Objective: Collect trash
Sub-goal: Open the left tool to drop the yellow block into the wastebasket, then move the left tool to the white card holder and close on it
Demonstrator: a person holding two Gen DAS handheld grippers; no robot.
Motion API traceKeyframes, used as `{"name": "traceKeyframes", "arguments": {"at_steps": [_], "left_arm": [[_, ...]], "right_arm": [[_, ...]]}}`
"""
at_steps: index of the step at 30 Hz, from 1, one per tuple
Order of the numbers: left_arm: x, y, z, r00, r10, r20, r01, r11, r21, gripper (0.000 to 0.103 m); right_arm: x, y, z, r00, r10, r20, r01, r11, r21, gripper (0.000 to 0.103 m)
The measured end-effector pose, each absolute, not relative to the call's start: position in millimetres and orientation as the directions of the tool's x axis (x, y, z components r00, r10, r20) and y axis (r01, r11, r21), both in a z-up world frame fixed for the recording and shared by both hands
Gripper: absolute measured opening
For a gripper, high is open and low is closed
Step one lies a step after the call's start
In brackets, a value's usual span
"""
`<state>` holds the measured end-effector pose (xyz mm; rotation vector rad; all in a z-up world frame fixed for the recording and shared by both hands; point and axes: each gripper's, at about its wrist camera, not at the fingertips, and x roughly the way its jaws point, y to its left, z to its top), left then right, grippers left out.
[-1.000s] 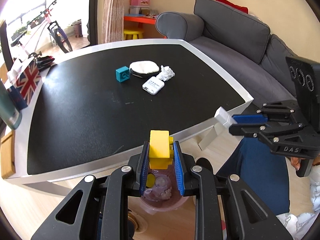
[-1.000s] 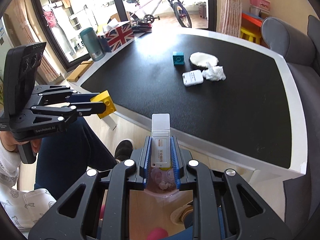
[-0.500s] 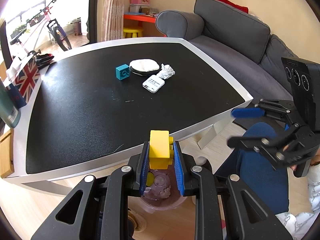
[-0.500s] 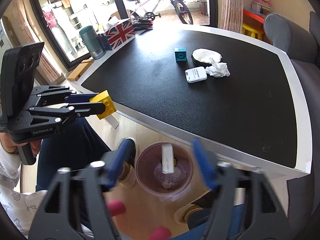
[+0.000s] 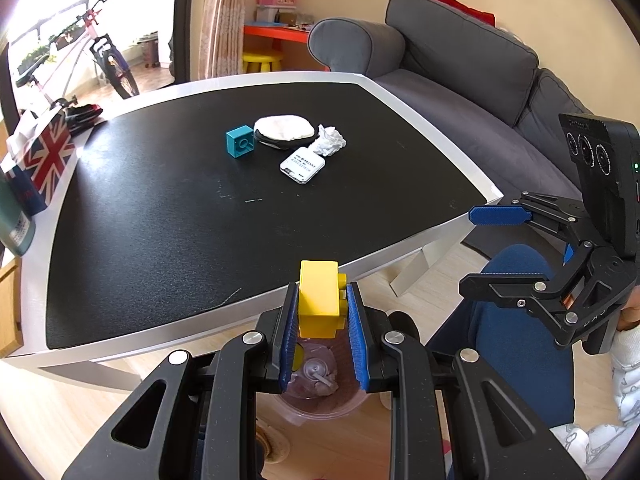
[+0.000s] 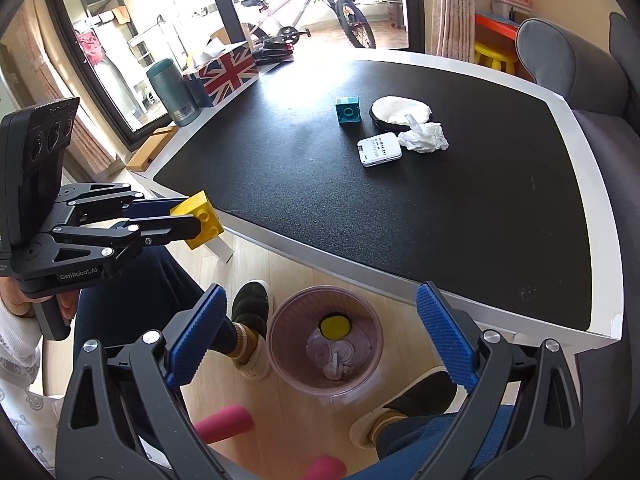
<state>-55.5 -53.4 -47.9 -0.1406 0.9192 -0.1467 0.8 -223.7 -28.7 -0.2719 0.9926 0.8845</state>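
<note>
My left gripper (image 5: 320, 312) is shut on a yellow toy brick (image 5: 319, 298), held over the floor just off the table's near edge; it also shows in the right wrist view (image 6: 197, 219). My right gripper (image 6: 320, 334) is wide open and empty above a translucent trash bin (image 6: 325, 346) on the floor, which holds a yellow round piece and pale scraps. The bin also shows under the left gripper (image 5: 320, 394). On the black table (image 5: 160, 216) lie a teal block (image 5: 240, 142), a white pouch (image 5: 285, 128), a crumpled tissue (image 5: 330, 145) and a white card packet (image 5: 303, 164).
A Union Jack box (image 6: 224, 74) and a teal flask (image 6: 173, 92) stand on the table's far edge. A grey sofa (image 5: 460, 68) runs along one side. The person's legs and shoes (image 6: 250, 304) flank the bin.
My right gripper opened and let go of a white card, which dropped into the bin. The left gripper has stayed shut on the yellow brick.
</note>
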Motion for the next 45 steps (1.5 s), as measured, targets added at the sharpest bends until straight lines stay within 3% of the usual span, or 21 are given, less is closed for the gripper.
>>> {"name": "traceKeyframes", "arguments": {"at_steps": [10,11,12,13,14,15,20,45], "left_arm": [[-55.0,-56.2,-46.6,0.596,-0.199,-0.778,0.083,0.979,-0.187,0.025],[-54.8,-56.6,-46.4,0.597,-0.200,-0.777,0.084,0.979,-0.187,0.032],[-54.2,-56.8,-46.4,0.597,-0.198,-0.778,0.082,0.979,-0.186,0.054],[-54.0,-56.1,-46.2,0.602,-0.195,-0.774,0.076,0.979,-0.188,0.066],[-54.7,-54.9,-45.1,0.615,-0.192,-0.765,0.069,0.979,-0.190,0.087],[-55.8,-53.4,-43.4,0.632,-0.179,-0.754,0.056,0.981,-0.187,0.090],[-52.7,-51.9,-45.0,0.622,-0.161,-0.766,0.037,0.983,-0.178,0.095],[-31.6,-38.3,-39.5,0.633,-0.166,-0.756,0.030,0.981,-0.190,0.095]], "right_arm": [[1.5,-223.5,-27.9,0.242,0.528,-0.814,-0.750,0.634,0.188,0.094],[1.6,-223.7,-27.5,0.243,0.528,-0.814,-0.750,0.634,0.188,0.094],[1.8,-224.0,-27.0,0.245,0.527,-0.813,-0.749,0.636,0.187,0.094],[2.0,-224.8,-26.8,0.246,0.528,-0.813,-0.748,0.637,0.187,0.094],[2.1,-225.4,-26.4,0.248,0.527,-0.813,-0.747,0.638,0.186,0.094],[2.2,-226.2,-25.8,0.250,0.527,-0.812,-0.746,0.639,0.185,0.094],[3.0,-230.1,-25.4,0.253,0.526,-0.812,-0.740,0.646,0.187,0.094],[23.6,-232.0,-17.7,0.276,0.529,-0.803,-0.718,0.668,0.194,0.098]]}}
